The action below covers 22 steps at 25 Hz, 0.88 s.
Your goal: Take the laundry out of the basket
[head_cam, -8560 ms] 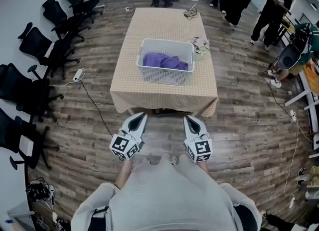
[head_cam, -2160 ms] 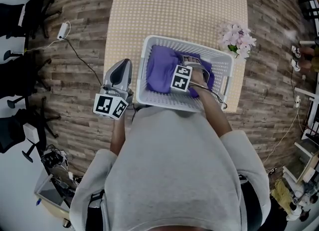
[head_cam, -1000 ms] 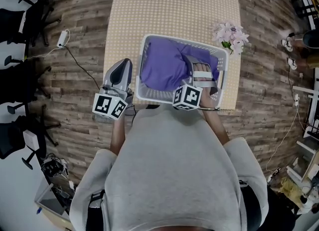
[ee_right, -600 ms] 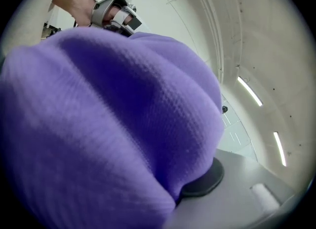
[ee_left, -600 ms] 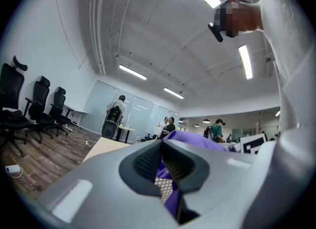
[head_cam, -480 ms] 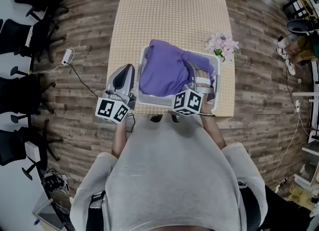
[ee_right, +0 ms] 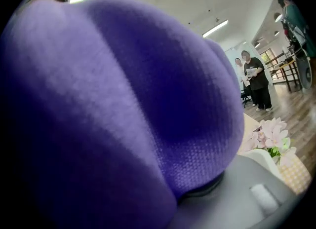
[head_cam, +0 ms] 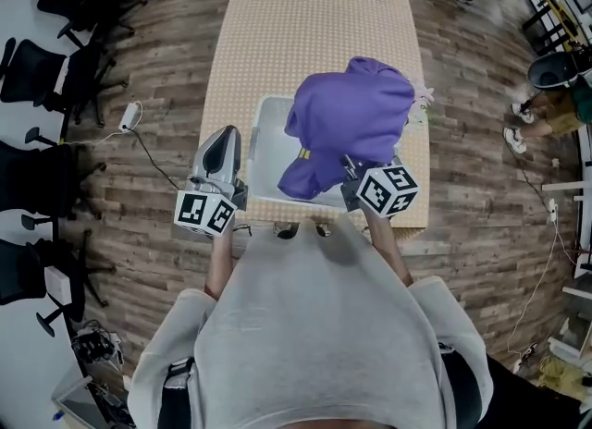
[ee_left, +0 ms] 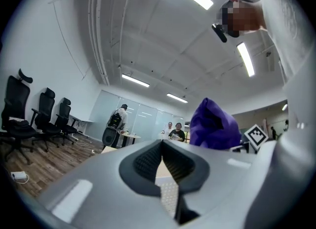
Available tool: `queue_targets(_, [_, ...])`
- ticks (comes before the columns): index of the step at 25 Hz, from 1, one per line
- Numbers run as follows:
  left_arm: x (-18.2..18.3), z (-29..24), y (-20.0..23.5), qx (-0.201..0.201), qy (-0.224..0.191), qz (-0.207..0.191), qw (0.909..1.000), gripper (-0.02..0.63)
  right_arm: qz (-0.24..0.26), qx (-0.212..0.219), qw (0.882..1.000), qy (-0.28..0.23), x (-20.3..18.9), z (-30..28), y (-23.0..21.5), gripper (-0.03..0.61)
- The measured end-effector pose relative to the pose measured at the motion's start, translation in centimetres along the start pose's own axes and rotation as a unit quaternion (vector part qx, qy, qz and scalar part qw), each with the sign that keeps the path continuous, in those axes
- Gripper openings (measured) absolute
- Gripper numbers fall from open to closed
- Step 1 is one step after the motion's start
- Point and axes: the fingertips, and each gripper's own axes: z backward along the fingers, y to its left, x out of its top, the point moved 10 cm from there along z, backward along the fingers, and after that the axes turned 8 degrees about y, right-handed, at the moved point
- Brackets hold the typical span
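Right gripper (head_cam: pixel 355 176) was clamped on a fold of the purple garment (head_cam: pixel 350 122), holding it bunched in the air above the white laundry basket (head_cam: pixel 262 154) on the bench (head_cam: pixel 314 30). The left gripper (head_cam: pixel 225 137) hung closed and empty beside the basket. The lift-out step appeared under way; next, the garment likely needed carrying clear and setting down. It looked soft, thick and knitted, draping loosely.

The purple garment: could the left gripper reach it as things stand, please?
Probably yes: the left gripper is empty beside the purple garment, with nothing between them, though its jaws are shut.
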Motion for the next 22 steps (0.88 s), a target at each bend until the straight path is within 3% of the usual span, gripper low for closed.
queue_targets(6, [-0.3, -0.7, -3.5, -0.016, 0.01, -0.011, 0.9998, 0.011, 0.048, -0.007, 0.999, -0.008, 0.6, 1.9, -0.5, 0.271])
queue_targets(13, [-0.4, 0.0, -6.8, -0.013, 0.03, -0.037, 0.9988, 0.011, 0.073, 0.02, 0.996, -0.037, 2.1, 4.3, -0.1, 0.272])
queue_targets(22, [-0.2, 2.3, -7.7, -0.026, 0.001, -0.037, 0.999, 0.011, 0.109, 0.02, 0.991, -0.077, 3.8, 7.3, 3.0, 0.272])
